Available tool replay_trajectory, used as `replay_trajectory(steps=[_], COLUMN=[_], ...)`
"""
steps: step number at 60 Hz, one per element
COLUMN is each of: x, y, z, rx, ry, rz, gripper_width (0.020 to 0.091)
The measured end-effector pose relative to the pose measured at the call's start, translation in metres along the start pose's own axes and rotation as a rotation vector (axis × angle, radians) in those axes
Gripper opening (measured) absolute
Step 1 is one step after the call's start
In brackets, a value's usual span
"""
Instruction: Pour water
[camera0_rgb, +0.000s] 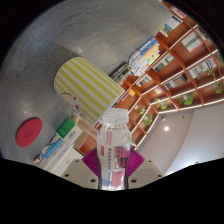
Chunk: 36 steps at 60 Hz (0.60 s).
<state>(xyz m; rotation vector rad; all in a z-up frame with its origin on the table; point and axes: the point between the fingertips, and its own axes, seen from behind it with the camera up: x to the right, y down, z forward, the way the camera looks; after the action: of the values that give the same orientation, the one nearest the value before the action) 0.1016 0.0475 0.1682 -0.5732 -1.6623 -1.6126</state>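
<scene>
A clear plastic water bottle (114, 150) with a red-lettered label stands between my fingers, and my gripper (113, 163) is shut on it, the magenta pads (92, 161) pressing its sides. The whole scene is tilted, so the bottle leans toward a yellow-and-white striped cup (86, 88) that lies just beyond its open neck (117, 119). The cup's mouth is hidden from here. I see no water stream.
The grey tabletop (60, 40) carries a red round lid (28, 131) and a green-and-white box (62, 143) beside the fingers. Wooden shelves (170, 70) with plants and small items fill the far side.
</scene>
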Motion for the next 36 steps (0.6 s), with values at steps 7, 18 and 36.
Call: replay_trajectory(steps=[7,18,36], x=[0.005,-0.018,-0.053], y=[0.006,0.028,0.020], z=[0.000,-0.012,-0.035], rx=[-0.011,-0.045,0.039], ry=[0.009,-0.114,-0.358], rz=[0.032,0.507,1.804], gripper_width=[0.0322,0.0321,0.0335])
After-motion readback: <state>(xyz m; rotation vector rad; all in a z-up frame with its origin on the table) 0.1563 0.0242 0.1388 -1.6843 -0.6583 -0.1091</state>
